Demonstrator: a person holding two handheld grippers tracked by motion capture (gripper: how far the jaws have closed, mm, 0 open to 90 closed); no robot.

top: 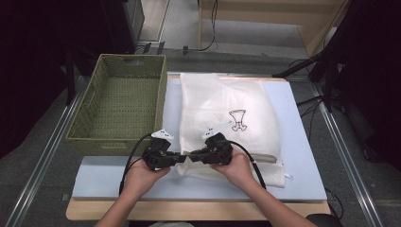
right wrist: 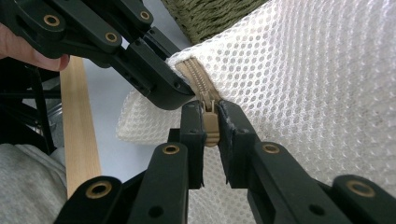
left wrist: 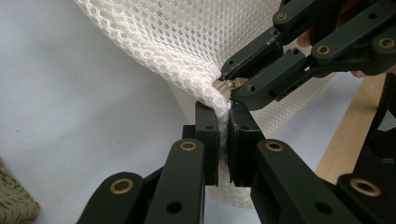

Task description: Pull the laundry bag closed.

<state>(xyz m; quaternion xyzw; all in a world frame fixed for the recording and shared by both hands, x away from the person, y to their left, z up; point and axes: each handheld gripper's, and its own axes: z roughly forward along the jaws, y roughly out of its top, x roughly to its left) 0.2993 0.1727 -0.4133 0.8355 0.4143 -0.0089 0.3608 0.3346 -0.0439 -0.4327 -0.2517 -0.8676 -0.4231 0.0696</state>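
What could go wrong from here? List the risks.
1. The right hand-held gripper pinches only the small zipper pull; it may slip out.
2. The left hand-held gripper clamps thin mesh of the laundry bag beside the zipper; pulling could stretch or tear it.

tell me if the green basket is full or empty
Empty: the high view shows the woven green basket with its bare floor and nothing inside it.

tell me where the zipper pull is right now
The tan zipper pull sits between the right gripper's jaws at the near left corner of the white mesh bag, right beside the left gripper.
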